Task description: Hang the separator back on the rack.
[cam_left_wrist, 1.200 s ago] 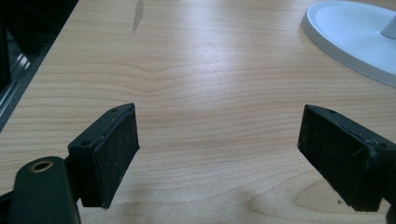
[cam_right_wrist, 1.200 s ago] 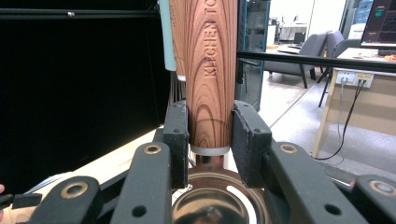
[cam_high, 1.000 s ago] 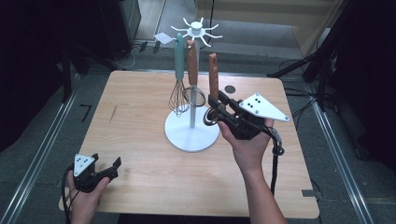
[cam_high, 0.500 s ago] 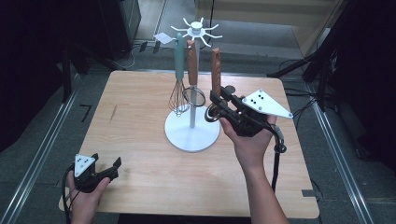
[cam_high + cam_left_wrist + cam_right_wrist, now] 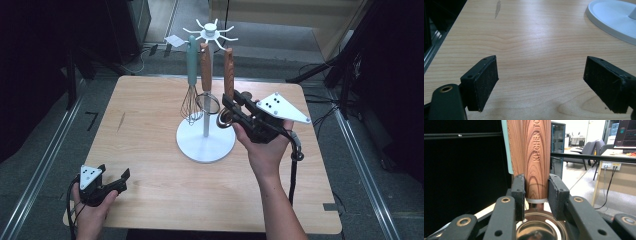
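A white utensil rack (image 5: 209, 35) stands on a round base (image 5: 200, 147) mid-table. A teal-handled whisk (image 5: 191, 60) and a wooden-handled strainer (image 5: 205, 67) hang from it. My right gripper (image 5: 228, 106) is shut on the lower end of a third, wooden-handled utensil (image 5: 229, 70), held upright just right of the pole with its top close under a hook arm. In the right gripper view the jaws (image 5: 536, 192) clamp the wooden handle (image 5: 535, 157) above its metal head (image 5: 539, 230). My left gripper (image 5: 118, 181) rests open near the table's front left corner, its jaws (image 5: 541, 77) wide apart over bare wood.
The rack's white base (image 5: 614, 18) lies ahead and to the right of the left gripper. The table's (image 5: 150, 115) left edge runs close beside the left hand. Cables and dark equipment stand on the floor beyond the table.
My right gripper has raised the wooden-handled utensil slightly, bringing its top nearer the rack's hooks. The left gripper has stayed put.
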Demonstrator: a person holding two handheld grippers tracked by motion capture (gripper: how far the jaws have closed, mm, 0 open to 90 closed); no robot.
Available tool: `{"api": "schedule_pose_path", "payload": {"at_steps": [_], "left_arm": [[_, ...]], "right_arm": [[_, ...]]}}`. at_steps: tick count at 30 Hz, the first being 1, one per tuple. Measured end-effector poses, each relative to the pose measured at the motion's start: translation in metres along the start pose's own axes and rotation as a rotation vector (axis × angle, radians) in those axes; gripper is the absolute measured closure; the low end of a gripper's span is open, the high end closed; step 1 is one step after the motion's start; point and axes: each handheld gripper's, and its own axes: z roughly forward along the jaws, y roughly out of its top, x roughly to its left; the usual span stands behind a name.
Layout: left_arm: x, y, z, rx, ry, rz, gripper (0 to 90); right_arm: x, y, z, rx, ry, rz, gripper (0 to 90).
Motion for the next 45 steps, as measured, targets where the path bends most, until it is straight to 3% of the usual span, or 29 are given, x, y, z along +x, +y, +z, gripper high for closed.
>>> {"api": "schedule_pose_path", "payload": {"at_steps": [10, 26, 32, 39, 45], "left_arm": [[0.0, 0.0, 0.0, 0.0, 0.001, 0.003, 13.1], [-0.001, 0.0, -0.001, 0.005, -0.002, 0.01, 13.1], [-0.001, 0.0, -0.001, 0.004, -0.001, 0.01, 13.2], [-0.001, 0.0, -0.001, 0.003, -0.001, 0.01, 13.2], [-0.002, -0.001, -0.001, -0.002, -0.002, 0.007, 13.2]], "right_arm": [[0.0, 0.008, 0.006, 0.018, -0.005, -0.003, 70.8], [0.0, 0.005, 0.018, 0.039, -0.013, 0.005, 70.7], [-0.002, 0.004, 0.017, 0.039, 0.01, 0.024, 69.6], [-0.006, 0.0, 0.01, 0.045, 0.007, 0.032, 53.8], [-0.007, -0.015, 0.004, 0.11, -0.012, -0.024, 34.8]]}}
